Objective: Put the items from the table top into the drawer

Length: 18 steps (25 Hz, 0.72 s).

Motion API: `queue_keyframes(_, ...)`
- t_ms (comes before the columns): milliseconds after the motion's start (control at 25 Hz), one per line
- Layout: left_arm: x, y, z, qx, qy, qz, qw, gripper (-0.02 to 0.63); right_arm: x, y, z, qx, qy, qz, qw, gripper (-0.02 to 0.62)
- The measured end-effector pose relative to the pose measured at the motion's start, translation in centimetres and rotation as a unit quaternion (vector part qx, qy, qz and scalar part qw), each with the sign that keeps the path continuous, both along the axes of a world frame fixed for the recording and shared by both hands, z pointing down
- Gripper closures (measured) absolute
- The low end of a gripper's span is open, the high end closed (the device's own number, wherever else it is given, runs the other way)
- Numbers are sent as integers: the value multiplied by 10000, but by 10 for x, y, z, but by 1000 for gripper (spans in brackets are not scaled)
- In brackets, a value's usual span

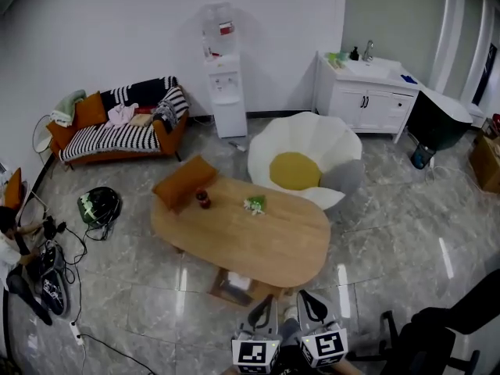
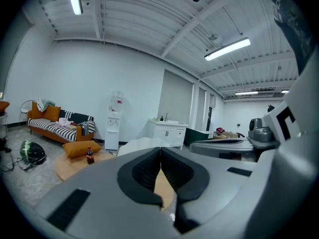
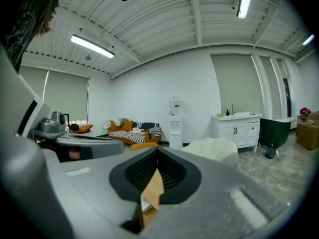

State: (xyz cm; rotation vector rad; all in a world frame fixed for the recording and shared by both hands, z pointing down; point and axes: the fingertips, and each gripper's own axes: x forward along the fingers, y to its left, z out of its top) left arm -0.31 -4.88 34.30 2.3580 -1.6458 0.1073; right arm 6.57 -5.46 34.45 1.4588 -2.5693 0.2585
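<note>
An oval wooden table [image 1: 266,244] stands in the middle of the room. On its far left end lie an orange cushion [image 1: 184,182], a small dark-red bottle [image 1: 203,199] and a green-and-white item [image 1: 255,204]. A drawer [image 1: 234,287] shows under the table's near edge. My left gripper [image 1: 266,307] and right gripper [image 1: 308,303] hover side by side just short of that edge, both shut with nothing in them. The left gripper view has its shut jaws [image 2: 160,151] pointing over the table, with the bottle [image 2: 90,155] and cushion [image 2: 81,148] far left. The right gripper [image 3: 157,151] is shut too.
A white petal-shaped chair [image 1: 332,143] with a yellow seat stands behind the table. Further back are a striped sofa [image 1: 117,135], a water dispenser [image 1: 225,92] and a sink cabinet [image 1: 367,100]. A helmet [image 1: 99,206] and cables lie on the floor at left, near a person [image 1: 12,248]. A black chair [image 1: 437,334] is at my right.
</note>
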Motion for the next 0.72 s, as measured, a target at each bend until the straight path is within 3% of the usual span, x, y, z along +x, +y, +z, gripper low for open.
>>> queue_keyframes(720,43,-120,25,-347,60,-669,9971,595,31,-126,9,-216,-96,-1006,9947,594)
